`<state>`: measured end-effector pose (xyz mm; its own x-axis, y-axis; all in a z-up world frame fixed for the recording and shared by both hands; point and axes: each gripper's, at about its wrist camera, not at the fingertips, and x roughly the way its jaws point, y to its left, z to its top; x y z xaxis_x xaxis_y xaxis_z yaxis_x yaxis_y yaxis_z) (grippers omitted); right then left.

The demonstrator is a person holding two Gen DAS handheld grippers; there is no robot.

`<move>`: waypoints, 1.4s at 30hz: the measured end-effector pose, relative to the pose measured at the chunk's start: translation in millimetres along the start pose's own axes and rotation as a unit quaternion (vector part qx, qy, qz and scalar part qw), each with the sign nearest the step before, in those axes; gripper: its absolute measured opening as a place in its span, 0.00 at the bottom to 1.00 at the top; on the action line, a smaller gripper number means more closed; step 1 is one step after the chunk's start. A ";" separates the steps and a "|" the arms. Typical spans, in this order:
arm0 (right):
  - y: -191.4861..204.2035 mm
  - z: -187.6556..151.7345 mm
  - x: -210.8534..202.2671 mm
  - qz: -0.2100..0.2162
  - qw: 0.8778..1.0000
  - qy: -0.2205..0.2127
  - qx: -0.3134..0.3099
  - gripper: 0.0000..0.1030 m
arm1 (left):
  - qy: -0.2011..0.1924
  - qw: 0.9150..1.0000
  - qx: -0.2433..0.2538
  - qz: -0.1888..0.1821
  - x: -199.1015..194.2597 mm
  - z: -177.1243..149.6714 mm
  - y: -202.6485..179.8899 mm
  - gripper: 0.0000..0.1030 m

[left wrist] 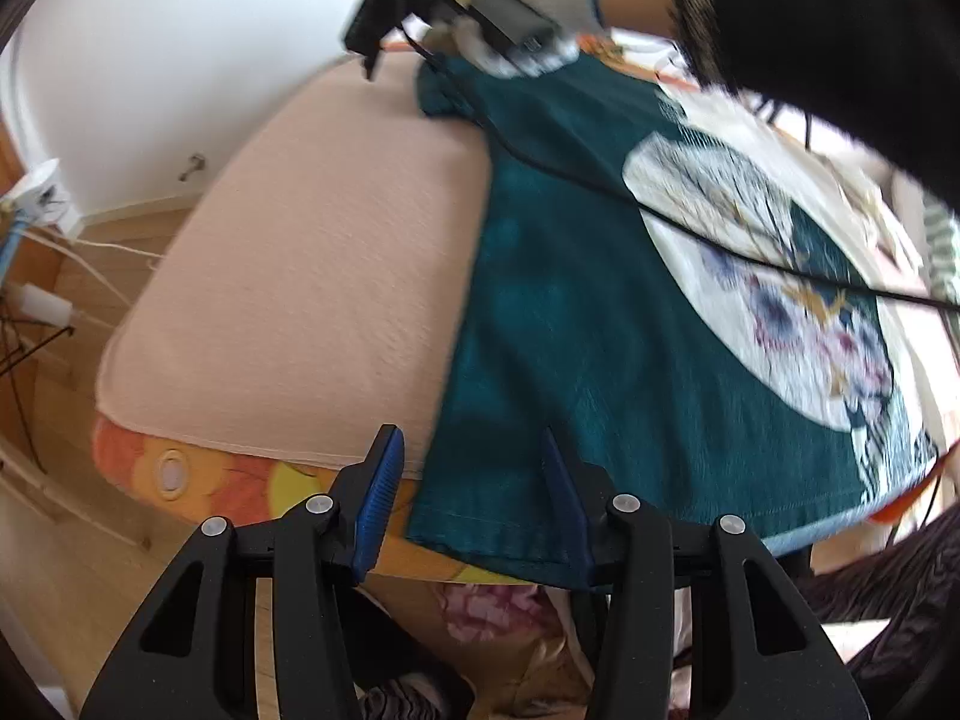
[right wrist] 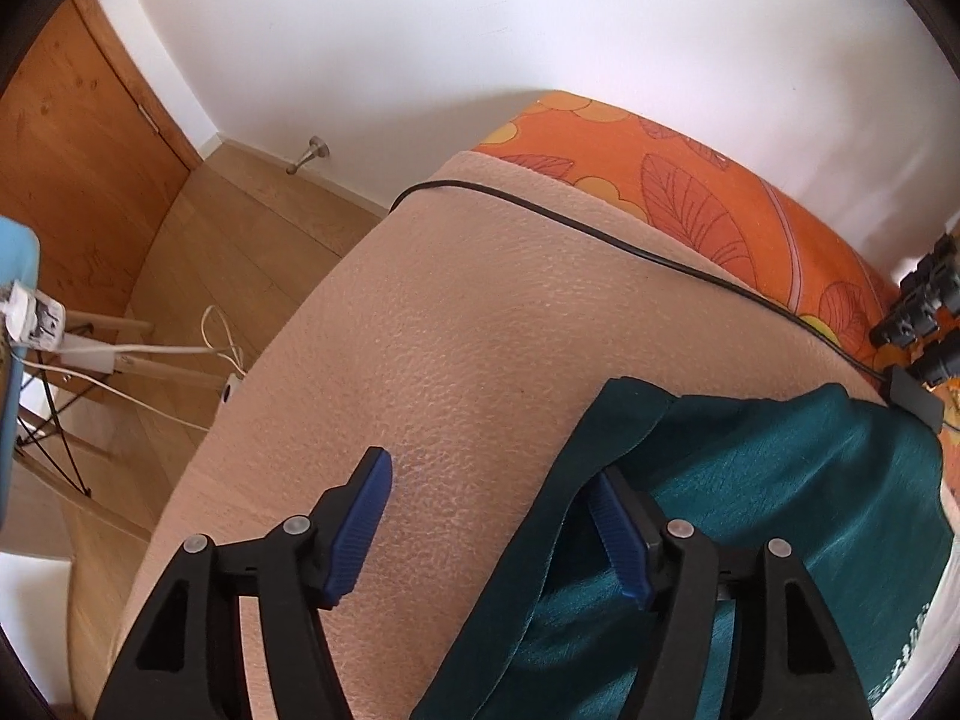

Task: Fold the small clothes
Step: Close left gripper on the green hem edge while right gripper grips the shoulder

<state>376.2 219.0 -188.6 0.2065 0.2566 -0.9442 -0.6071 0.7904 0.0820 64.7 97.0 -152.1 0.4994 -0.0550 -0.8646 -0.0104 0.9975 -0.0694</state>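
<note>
A small dark teal T-shirt (left wrist: 576, 312) with a white round print lies flat on a pink textured cover (left wrist: 312, 276) over the bed. My left gripper (left wrist: 471, 498) is open at the shirt's near hem, its jaws straddling the left corner. My right gripper (right wrist: 492, 522) is open at the shirt's far end (right wrist: 750, 480), the left edge of the cloth running between its jaws. It also shows in the left wrist view (left wrist: 384, 36), held in a white-gloved hand above the far sleeve.
An orange flowered bedsheet (right wrist: 690, 180) lies under the pink cover. A black cable (right wrist: 600, 228) crosses the bed to black connectors (right wrist: 924, 300). Wooden floor (right wrist: 210, 252), white cables, a blue chair and a wooden door are at the left.
</note>
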 end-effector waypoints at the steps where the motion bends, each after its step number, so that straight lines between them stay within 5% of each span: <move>1: 1.7 0.4 0.5 -0.005 1.000 0.000 -0.006 0.67 | -0.009 1.000 0.004 0.001 -1.4 0.4 -1.3 0.32; 2: 3.3 0.7 1.2 -0.009 1.000 0.001 -0.012 0.67 | -0.011 1.000 0.008 -0.004 -1.7 0.8 -2.5 0.16; 4: 7.0 0.6 2.6 -0.021 0.999 0.002 -0.027 0.63 | -0.012 1.000 0.010 -0.012 -1.1 2.5 -5.3 0.05; 7: 6.0 -1.1 1.2 -0.043 0.998 -0.002 -0.041 0.44 | -0.014 0.999 -0.007 -0.051 -4.0 4.8 -3.1 0.02; 9: 0.5 -0.5 -0.2 -0.053 0.998 -0.005 -0.041 0.13 | -0.021 0.997 -0.015 -0.068 -6.5 6.2 -4.4 0.02; 11: -9.6 0.0 -1.9 -0.053 0.998 -0.003 -0.033 0.01 | -0.031 0.997 -0.013 -0.076 -11.9 6.5 -6.6 0.02; 27: -93.2 -26.7 -79.5 -0.045 0.997 -0.063 0.027 0.00 | -0.060 0.988 0.027 -0.137 -31.0 17.2 -50.7 0.02; 35: -180.6 -76.9 -126.1 -0.055 0.989 -0.085 0.104 0.00 | -0.058 0.976 0.094 -0.186 -33.9 23.4 -110.2 0.02; 42: -253.7 -117.6 -124.6 -0.054 0.982 -0.072 0.167 0.00 | -0.039 0.967 0.143 -0.209 -25.1 21.1 -152.0 0.02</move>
<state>414.3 -78.9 -129.3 0.3762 0.2181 -0.9005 -0.2961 0.9492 0.1062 72.0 -52.4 -109.4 0.4718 -0.4633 -0.7502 0.4399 0.8611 -0.2550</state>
